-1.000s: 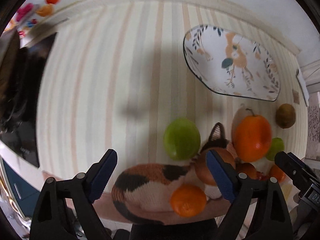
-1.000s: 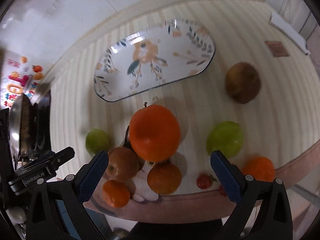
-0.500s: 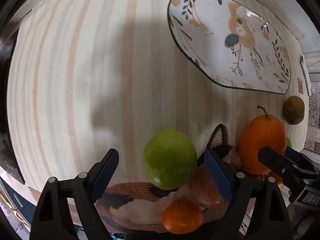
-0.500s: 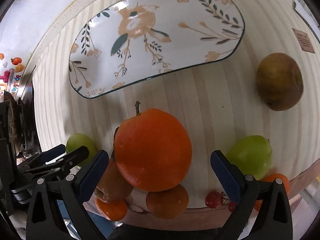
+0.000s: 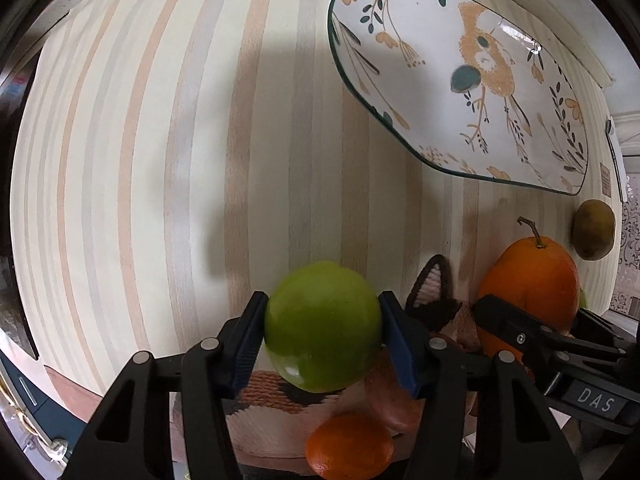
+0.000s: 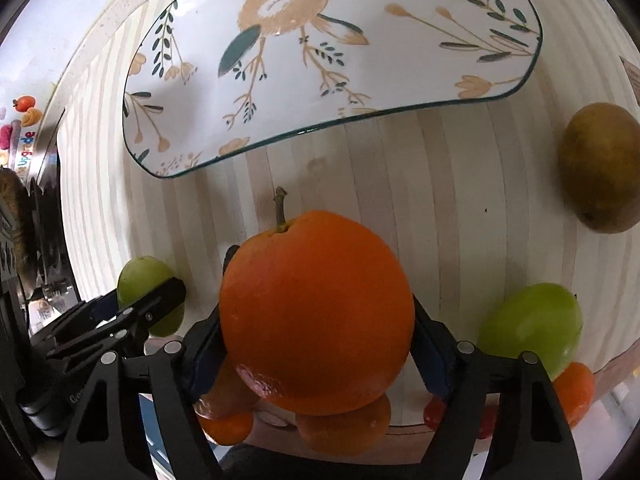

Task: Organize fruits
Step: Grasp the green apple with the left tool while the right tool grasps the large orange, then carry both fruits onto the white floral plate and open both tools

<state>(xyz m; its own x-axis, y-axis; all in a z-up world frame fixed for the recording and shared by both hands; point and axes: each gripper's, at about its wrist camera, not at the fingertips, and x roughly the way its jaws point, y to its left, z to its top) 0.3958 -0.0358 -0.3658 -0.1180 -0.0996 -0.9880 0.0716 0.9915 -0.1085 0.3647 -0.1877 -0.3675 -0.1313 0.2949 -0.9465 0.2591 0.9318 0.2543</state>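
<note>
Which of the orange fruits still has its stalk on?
The big orange gripped in the right tongs; a stalk sticks up from it. The smaller oranges show none.

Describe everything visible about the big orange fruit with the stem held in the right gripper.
The large round orange fruit with a stem has glossy, finely pitted skin, deep orange with a reddish blush low down. A short brown-green stem stands up from a dimple, pointing toward the floral white plate. The right gripper is shut on it, blue pads pressing both sides. It hides smaller orange fruits below; whether it touches them is unclear. The left view shows it beside the cat-shaped woven mat.
</note>
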